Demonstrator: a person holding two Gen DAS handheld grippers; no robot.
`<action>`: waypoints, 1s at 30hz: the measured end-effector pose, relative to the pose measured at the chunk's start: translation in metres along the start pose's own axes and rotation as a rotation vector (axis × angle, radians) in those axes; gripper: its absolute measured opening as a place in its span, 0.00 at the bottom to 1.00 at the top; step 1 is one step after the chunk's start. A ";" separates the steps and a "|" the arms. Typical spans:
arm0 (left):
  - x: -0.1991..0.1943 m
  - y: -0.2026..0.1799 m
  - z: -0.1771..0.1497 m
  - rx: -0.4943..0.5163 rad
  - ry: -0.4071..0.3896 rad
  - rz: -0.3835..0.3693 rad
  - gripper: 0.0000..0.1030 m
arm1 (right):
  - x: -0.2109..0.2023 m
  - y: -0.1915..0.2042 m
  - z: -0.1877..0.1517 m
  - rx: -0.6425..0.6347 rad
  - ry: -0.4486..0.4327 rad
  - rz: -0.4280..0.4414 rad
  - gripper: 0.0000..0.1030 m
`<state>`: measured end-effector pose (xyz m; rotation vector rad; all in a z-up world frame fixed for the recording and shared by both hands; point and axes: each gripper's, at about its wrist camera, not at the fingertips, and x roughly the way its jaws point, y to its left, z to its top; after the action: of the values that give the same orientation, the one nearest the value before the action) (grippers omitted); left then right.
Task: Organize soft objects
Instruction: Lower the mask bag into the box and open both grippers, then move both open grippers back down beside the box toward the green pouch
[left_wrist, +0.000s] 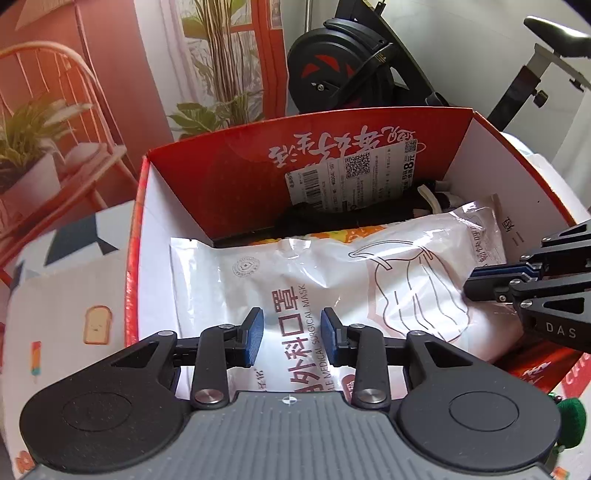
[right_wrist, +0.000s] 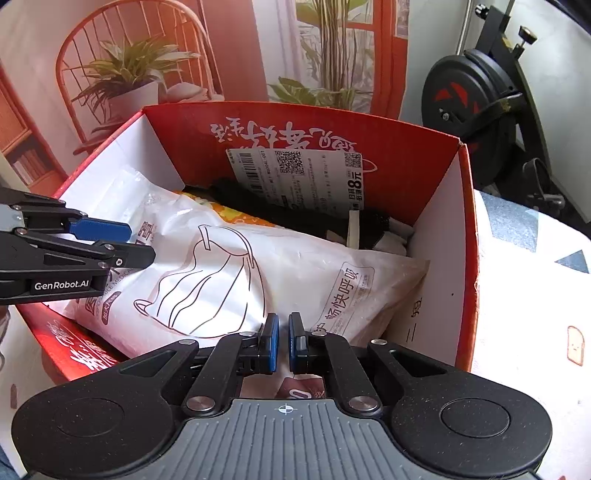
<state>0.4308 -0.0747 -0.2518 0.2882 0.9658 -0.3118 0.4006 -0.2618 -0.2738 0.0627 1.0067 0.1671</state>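
Both views bright, daylight-lit, warm reddish cast off the backdrop in the upper left of each frame. Glare on the white mask bag (left_wrist: 332, 288), strongest at lower centre of the left wrist view and centre of the right wrist view, where print washes out. Deep shadow at the far end inside the red box (right_wrist: 406, 177). Strong fisheye bending at the edges, black corners. Slight softness throughout; outer rim blurrier.
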 end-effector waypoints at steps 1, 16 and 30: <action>-0.002 0.000 0.000 -0.002 -0.006 0.011 0.37 | 0.000 0.000 -0.001 -0.005 -0.006 -0.010 0.06; -0.093 -0.003 -0.036 -0.029 -0.288 0.064 0.88 | -0.073 0.030 -0.049 0.025 -0.315 -0.084 0.79; -0.142 -0.001 -0.108 -0.026 -0.371 0.089 1.00 | -0.112 0.061 -0.119 0.055 -0.443 -0.152 1.00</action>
<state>0.2736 -0.0166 -0.1907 0.2385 0.5896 -0.2601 0.2352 -0.2232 -0.2358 0.0695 0.5710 -0.0155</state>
